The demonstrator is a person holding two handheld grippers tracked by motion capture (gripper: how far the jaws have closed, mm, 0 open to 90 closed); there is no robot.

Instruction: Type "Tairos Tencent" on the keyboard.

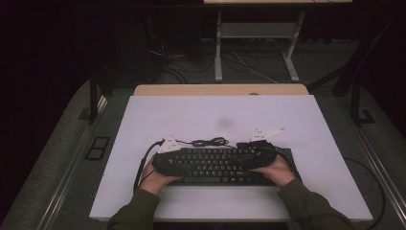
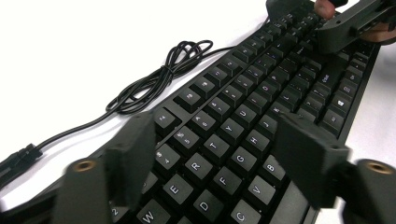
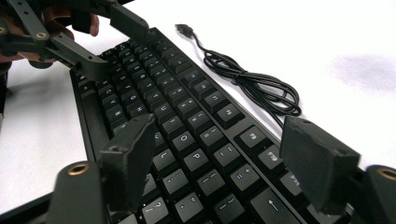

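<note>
From the high view, a black keyboard lies flat on the white table, near its front edge and about midway between its side edges. Its loosely coiled black cable rests on the table just behind the keyboard's rear edge. The left gripper sits over the keyboard's left end and the right gripper over its right end, each held by a hand in an olive sleeve. From here the jaws are too dark against the keys to tell how they stand.

In the left gripper view, the left gripper has its two black jaws spread apart on either side of the letter rows, with the keyboard beneath the gap; the pads press on nothing. The cable loops on the white surface beyond the keyboard's rear edge, its plug lying toward the near end. The right gripper shows at the keyboard's far end.

In the right gripper view, the right gripper likewise holds its jaws apart over the punctuation and arrow keys of the keyboard, gripping nothing. The cable lies beside the rear edge, its USB plug pointing away. The left gripper hangs over the far end, jaws parted.
</note>
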